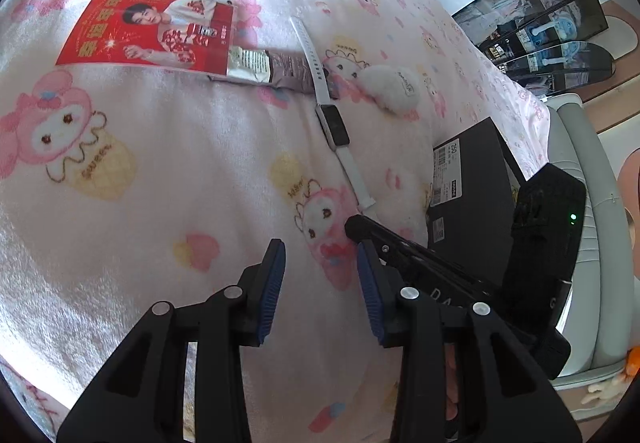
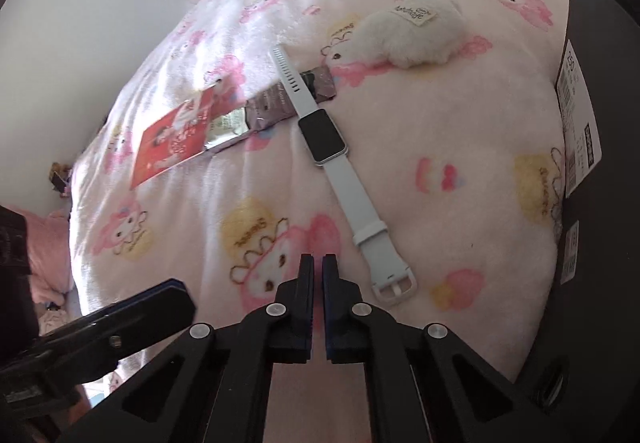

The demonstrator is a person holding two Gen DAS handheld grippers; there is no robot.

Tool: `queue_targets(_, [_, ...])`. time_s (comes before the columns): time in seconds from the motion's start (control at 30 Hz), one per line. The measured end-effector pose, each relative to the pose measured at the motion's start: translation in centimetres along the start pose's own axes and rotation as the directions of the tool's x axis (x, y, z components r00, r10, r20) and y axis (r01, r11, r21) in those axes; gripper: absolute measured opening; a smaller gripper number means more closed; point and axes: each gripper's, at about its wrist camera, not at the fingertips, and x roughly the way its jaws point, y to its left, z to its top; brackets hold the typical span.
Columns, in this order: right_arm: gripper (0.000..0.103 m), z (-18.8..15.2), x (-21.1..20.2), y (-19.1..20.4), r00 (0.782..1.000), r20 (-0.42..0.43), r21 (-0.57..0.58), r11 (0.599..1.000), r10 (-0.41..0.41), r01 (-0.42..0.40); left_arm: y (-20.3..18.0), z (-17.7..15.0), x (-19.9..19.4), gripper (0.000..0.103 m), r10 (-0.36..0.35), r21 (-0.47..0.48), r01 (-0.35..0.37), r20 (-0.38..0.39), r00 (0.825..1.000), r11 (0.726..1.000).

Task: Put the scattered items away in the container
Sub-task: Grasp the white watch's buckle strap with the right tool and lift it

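A white smartwatch (image 1: 332, 123) (image 2: 324, 139) lies stretched out on the pink cartoon-print blanket (image 1: 160, 203). Beyond it are a red printed card (image 1: 148, 31) (image 2: 180, 135), a silver and purple sachet (image 1: 272, 69) (image 2: 276, 107) under the watch strap, and a white fluffy plush (image 1: 388, 87) (image 2: 412, 35). A black box with white labels (image 1: 468, 179) (image 2: 600, 123) stands at the right. My left gripper (image 1: 322, 275) is open above bare blanket with nothing between its pads. My right gripper (image 2: 318, 263) is shut on nothing, just short of the strap's buckle end (image 2: 394, 283); its tip (image 1: 360, 227) shows in the left wrist view.
The bed's right edge has a white padded frame (image 1: 592, 203), with dark shelving (image 1: 540, 15) beyond. A pale wall (image 2: 80, 23) rises past the far side of the bed. The left gripper's finger (image 2: 160, 303) reaches in at the lower left of the right wrist view.
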Motion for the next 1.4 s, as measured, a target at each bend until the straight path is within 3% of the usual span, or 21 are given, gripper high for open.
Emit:
queue_targets(0.3, [0.006,0.4,-0.2,1.2,0.989,0.054,-0.074,0.987,-0.135,0.139,-0.4,-0.8,-1.2,0.041,-0.012,-0.003,0.012,0.029,1.0,1.0])
queue_targets(0.4, [0.029,1.2,1.9,0.6,0.985,0.013,-0.09,0.981,-0.17,0.171,-0.3,0.1,-0.1,0.041,0.003,0.002,-0.003,0.026,1.0,1.0])
queue_targets(0.5, [0.031,1.9,3.7,-1.5,0.993,-0.044,-0.005,0.994,-0.11,0.11,0.4,1.7,0.7,0.041,-0.022,-0.028,0.022,0.032,0.999,0.999])
queue_targets(0.57, [0.024,1.9,3.8,-1.7,0.995,-0.04,0.007,0.996,-0.086,0.086,0.5,2.7,0.9,0.041,-0.044,-0.04,0.046,0.048,0.998,0.998])
queue_targets(0.63, [0.005,1.6,3.4,-1.3,0.998,-0.037,-0.021,0.998,-0.059,0.058,0.3,3.5,1.3,0.041,-0.074,-0.043,0.076,0.051,0.996,0.996])
queue_targets(0.83, [0.001,0.1,1.1,-1.2,0.996,0.003,0.036,0.995,0.091,-0.091,-1.1,5.2,5.2,0.041,-0.164,-0.07,0.162,-0.028,0.986,0.984])
queue_targets(0.97, [0.001,-1.1,-0.6,-0.6,0.998,0.021,-0.011,0.999,0.052,-0.051,-2.6,5.3,8.3,0.041,-0.153,-0.062,0.148,-0.08,0.985,0.987])
queue_targets(1.07, [0.001,-2.1,-2.1,0.3,0.996,0.059,-0.049,0.996,-0.071,0.074,-2.9,5.4,10.5,0.04,-0.104,-0.074,0.097,-0.098,0.99,0.993])
queue_targets(1.13, [0.001,-2.5,-2.7,-0.1,0.99,0.074,-0.03,0.992,-0.119,0.121,-2.8,5.3,11.4,0.033,-0.089,-0.091,0.08,-0.105,0.991,0.993])
queue_targets(1.17, [0.001,-2.5,-2.9,-0.7,0.99,0.071,-0.002,0.992,-0.122,0.123,-2.8,5.3,11.7,0.018,-0.074,-0.094,0.064,-0.108,0.991,0.993])
queue_targets(1.27, [0.002,-2.6,-3.0,-2.0,0.993,0.053,0.079,0.991,-0.108,0.104,-2.8,4.8,11.1,0.003,-0.072,-0.106,0.062,-0.086,0.994,0.992])
queue_targets(1.4, [0.002,-3.1,-3.9,-2.7,0.993,0.067,0.111,0.99,-0.093,0.085,-3.2,2.9,9.0,0.001,-0.069,-0.077,0.065,-0.056,0.996,0.995])
